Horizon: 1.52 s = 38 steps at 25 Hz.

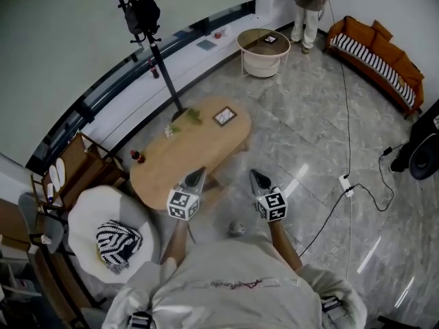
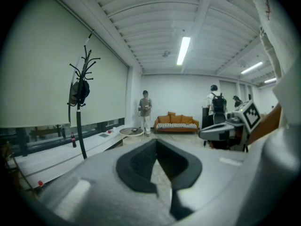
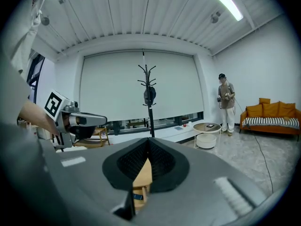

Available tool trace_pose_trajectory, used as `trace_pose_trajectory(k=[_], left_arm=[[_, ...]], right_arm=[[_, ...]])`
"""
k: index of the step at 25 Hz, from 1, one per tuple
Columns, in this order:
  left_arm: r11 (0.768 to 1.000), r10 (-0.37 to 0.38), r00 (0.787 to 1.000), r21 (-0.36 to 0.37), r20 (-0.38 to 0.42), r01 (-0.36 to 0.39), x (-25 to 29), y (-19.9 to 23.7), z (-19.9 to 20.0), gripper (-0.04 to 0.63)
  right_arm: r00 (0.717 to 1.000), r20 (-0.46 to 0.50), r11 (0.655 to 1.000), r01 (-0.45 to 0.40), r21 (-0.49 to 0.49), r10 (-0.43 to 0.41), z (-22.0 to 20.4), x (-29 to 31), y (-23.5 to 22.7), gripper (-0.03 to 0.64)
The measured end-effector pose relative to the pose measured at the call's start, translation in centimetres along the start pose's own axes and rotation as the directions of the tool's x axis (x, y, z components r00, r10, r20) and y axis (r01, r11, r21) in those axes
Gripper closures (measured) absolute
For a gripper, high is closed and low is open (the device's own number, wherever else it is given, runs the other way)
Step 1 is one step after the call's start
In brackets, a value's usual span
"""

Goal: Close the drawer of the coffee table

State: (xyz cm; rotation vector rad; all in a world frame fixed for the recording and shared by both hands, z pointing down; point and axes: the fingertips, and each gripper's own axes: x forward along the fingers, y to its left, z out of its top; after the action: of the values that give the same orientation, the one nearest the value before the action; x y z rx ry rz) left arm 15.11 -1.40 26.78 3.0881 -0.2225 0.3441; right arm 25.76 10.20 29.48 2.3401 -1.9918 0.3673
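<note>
Out in front of the person, the oval wooden coffee table (image 1: 180,151) sits on the marble floor, and its drawer (image 1: 214,186) juts out from the near side, under the tabletop, open towards them. Both tools are held out short of it. The left gripper (image 1: 199,173) has its fingers pressed together with nothing between them, and the right gripper (image 1: 255,175) is the same, pads shut and empty.

The right gripper view looks past its closed fingers straight down into the drawer, and a small dark flat thing lies inside. I can't tell what it is.

Nothing touches the drawer yet, so this looks like the approach. Shut fingers should do nicely here as a blunt pusher. To my eye the left gripper is nearest the drawer front. It wants to come down below the table edge, meet the front panel near its middle and press straight along the runners, because an off-centre shove could skew and jam it. Slow at the end, I'd say, so the table doesn't skid on that smooth floor.
</note>
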Motion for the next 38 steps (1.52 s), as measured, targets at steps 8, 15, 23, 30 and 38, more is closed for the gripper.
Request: trace_pose_trajectory(k=[8, 15, 23, 30, 38], left_arm=[[1.000, 0.009, 1.000, -0.015, -0.002, -0.009, 3.8, 0.5, -0.1, 0.595], [0.999, 0.018, 1.000, -0.040, -0.013, -0.019, 4.6, 1.2, -0.9, 0.595], [0.998, 0.002, 1.000, -0.066, -0.025, -0.004, 5.0, 2.9, -1.8, 0.595], [0.997, -0.033, 0.999, -0.066, -0.020, 0.031, 6.0, 5.2, -1.5, 0.595], [0.997, 0.014, 1.000, -0.077, -0.004, -0.014, 4.4, 10.7, -1.5, 0.595]], right_arm=[[1.000, -0.011, 1.000, -0.020, -0.006, 0.020, 0.0, 2.0, -3.1, 0.612], [0.999, -0.034, 0.999, -0.035, -0.005, 0.035, -0.4, 3.1, -3.6, 0.612], [0.998, -0.063, 1.000, -0.022, 0.002, 0.022, -0.8, 4.7, -3.0, 0.612], [0.997, -0.076, 1.000, 0.000, -0.008, -0.001, -0.1, 7.1, -2.9, 0.612], [0.997, -0.076, 0.999, -0.034, -0.036, 0.031, 1.3, 12.1, -0.7, 0.612]])
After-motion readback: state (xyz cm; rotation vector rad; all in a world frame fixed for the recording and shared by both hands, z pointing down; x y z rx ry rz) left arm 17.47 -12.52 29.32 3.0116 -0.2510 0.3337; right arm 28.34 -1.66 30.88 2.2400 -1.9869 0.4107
